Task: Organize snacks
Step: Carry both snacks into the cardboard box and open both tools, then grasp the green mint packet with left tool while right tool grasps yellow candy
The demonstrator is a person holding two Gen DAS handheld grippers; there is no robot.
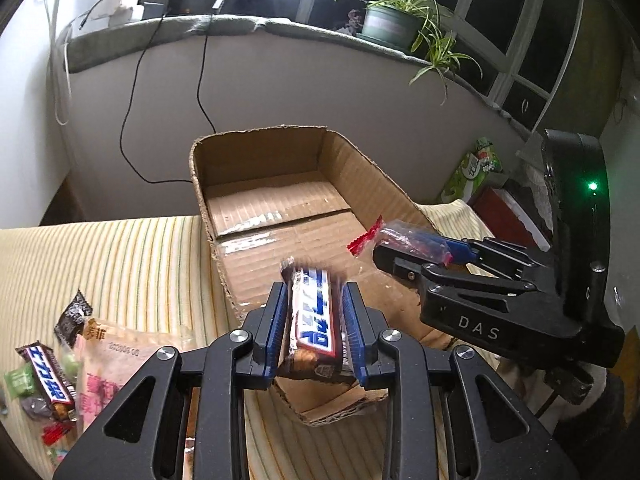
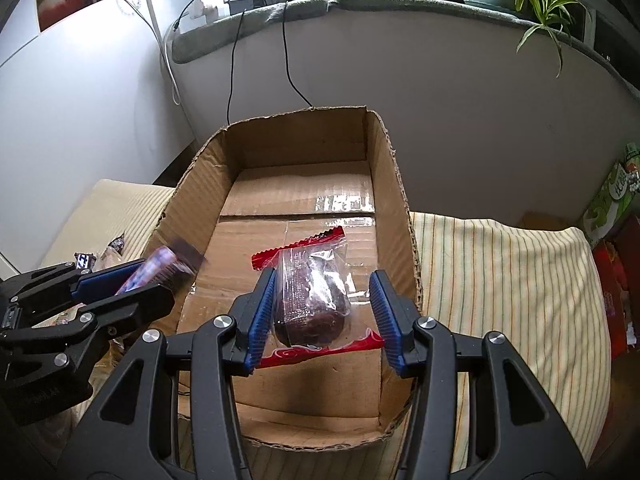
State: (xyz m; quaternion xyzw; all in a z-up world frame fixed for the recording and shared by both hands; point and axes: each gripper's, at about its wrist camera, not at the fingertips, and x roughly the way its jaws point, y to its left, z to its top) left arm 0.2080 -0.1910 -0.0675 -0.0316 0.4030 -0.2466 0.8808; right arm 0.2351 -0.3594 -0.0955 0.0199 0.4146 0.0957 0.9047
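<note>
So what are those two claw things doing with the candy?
A person is holding a claw in each hand and tidying snacks into an open cardboard box. The left claw is squeezing a chocolate bar over the near edge of the box. The right claw has a dark snack in a clear packet with red ends, held above the box floor. The box looks empty so far. More snacks wait on the striped cloth beside it.

One box (image 1: 280, 208). Two grippers above box: left (image 1: 314, 316), right (image 2: 322, 312). Two chocolate bars: one (image 1: 314, 316) over box, one (image 1: 50, 380) left of box. One clear cake packet (image 2: 312, 292) over box. One plant (image 1: 394, 20) behind box.
</note>
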